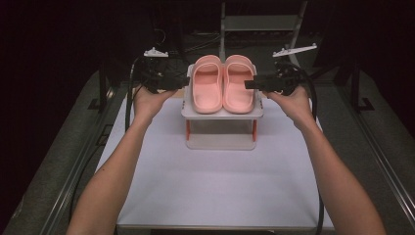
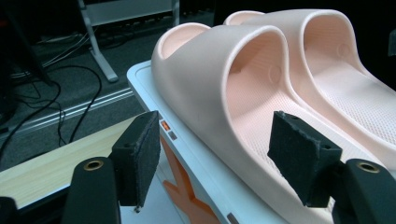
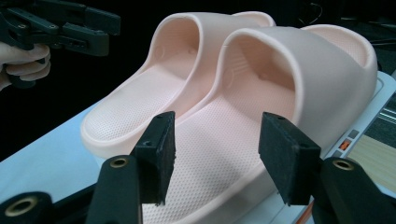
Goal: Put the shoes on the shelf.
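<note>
Two salmon-pink slippers (image 1: 223, 84) with finely dotted footbeds sit on a white stand (image 1: 221, 114) with orange struts; black tongs (image 2: 219, 158).

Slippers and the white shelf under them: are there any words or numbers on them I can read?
No readable words or numbers.
Pink slippers: round moulded marks inside the straps, too faint to read.
White shelf: small orange and grey squares on its edge, blank or too small to read; orange shape on its side, no letters made out.

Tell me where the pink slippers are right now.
The pink slippers sit side by side on the white rack at the table's far middle in the high view, between the left gripper and right gripper.
</note>
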